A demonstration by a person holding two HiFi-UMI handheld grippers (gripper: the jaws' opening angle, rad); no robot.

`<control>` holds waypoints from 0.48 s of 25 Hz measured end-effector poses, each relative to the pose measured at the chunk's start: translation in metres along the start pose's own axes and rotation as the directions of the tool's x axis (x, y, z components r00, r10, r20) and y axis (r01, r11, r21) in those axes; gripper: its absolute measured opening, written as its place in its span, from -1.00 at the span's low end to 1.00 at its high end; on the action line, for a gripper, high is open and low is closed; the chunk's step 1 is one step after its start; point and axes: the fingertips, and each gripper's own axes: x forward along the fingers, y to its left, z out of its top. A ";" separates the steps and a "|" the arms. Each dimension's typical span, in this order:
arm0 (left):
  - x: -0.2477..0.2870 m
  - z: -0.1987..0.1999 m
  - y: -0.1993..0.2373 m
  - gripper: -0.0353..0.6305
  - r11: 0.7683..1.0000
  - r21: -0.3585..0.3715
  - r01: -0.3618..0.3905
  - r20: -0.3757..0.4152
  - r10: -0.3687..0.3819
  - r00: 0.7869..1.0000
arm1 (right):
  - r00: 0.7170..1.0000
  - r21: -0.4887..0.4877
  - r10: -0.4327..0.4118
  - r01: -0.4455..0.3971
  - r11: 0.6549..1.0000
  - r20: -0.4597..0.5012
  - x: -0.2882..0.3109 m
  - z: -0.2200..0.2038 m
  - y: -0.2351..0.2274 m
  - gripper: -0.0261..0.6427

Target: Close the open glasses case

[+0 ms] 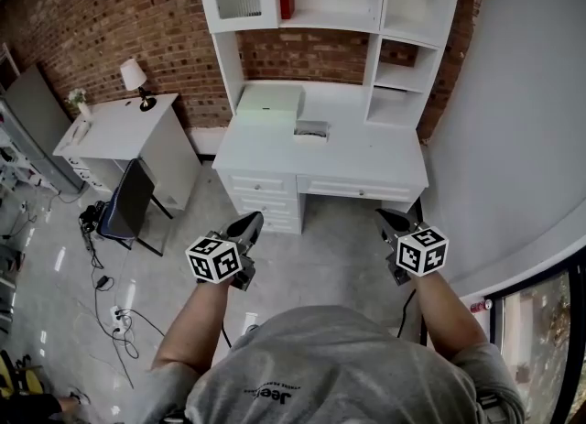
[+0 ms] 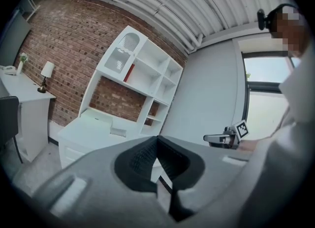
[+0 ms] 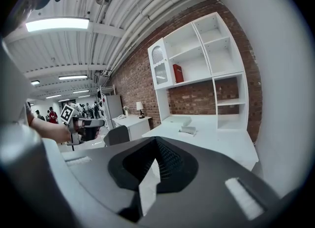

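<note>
Currently the left gripper (image 1: 249,222) and right gripper (image 1: 392,219) are both fully closed and empty. The glasses case (image 1: 311,129) lies on the white desk (image 1: 366,161), ahead of both and well apart, its long axis crosswise. Neither gripper is clearly nearer.

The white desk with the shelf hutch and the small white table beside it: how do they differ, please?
The white desk with the shelf hutch is wider, with front drawers; the small white table is narrower. The desk carries a grey glasses case and a pale box; the table a white-shaded lamp. Both are white, against the brick wall.
</note>
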 end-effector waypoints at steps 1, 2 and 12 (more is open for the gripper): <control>0.002 0.000 -0.003 -0.90 1.000 -0.003 -0.002 0.002 0.002 1.000 | 1.000 0.000 0.004 -0.004 1.000 0.001 -0.002 0.000 -0.003 -0.90; 0.004 -0.001 -0.006 -0.90 1.000 -0.004 -0.004 0.003 0.004 1.000 | 1.000 0.001 0.007 -0.007 1.000 0.002 -0.003 0.000 -0.005 -0.90; 0.029 0.000 0.026 -0.91 1.000 -0.021 0.017 -0.005 -0.017 1.000 | 1.000 0.016 0.006 -0.006 1.000 -0.001 0.034 -0.001 -0.018 -0.90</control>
